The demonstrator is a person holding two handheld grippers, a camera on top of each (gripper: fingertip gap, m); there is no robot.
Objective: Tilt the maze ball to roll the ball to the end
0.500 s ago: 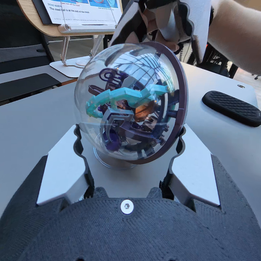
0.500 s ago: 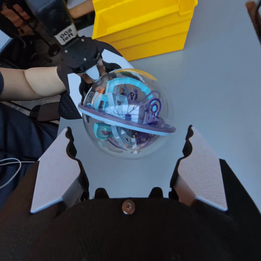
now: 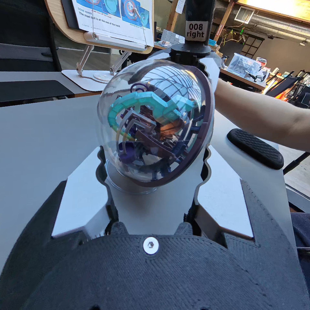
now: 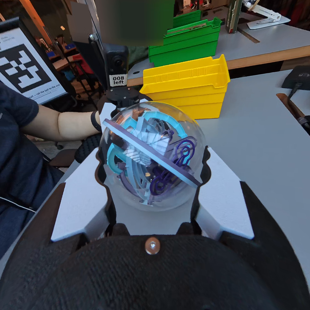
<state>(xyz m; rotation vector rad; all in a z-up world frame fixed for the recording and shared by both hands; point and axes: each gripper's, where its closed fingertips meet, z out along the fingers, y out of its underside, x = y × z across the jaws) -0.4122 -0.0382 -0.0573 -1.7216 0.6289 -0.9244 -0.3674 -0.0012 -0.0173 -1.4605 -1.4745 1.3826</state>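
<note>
Item: maze ball [image 3: 155, 124], a clear sphere with a dark purple equatorial ring and teal, grey and violet tracks inside. We find it on the grey bench [image 3: 42, 142], seated on a clear round stand [image 3: 127, 186] and tilted so the ring runs on a slant. The small steel ball inside is not something we can pick out.

Left gripper [image 3: 153, 161]: its white fingers [image 3: 80, 198] stand apart on either side of the sphere's lower half, tips at or very near the shell; we cannot tell whether they press on it.

Right gripper [image 4: 152, 166]: fingers [image 4: 78, 192] likewise spread, one on each side of the sphere, tips close against the shell and ring; firm contact is not clear to us.

We see each gripper on the far side of the sphere in the other's view, with a bare forearm [image 3: 261, 115] behind it.

Also on the bench: a yellow bin [image 4: 186, 90] beyond the sphere and a black textured pad [image 3: 255, 147] to one side. A green bin [image 4: 186, 42] sits on the next table.
</note>
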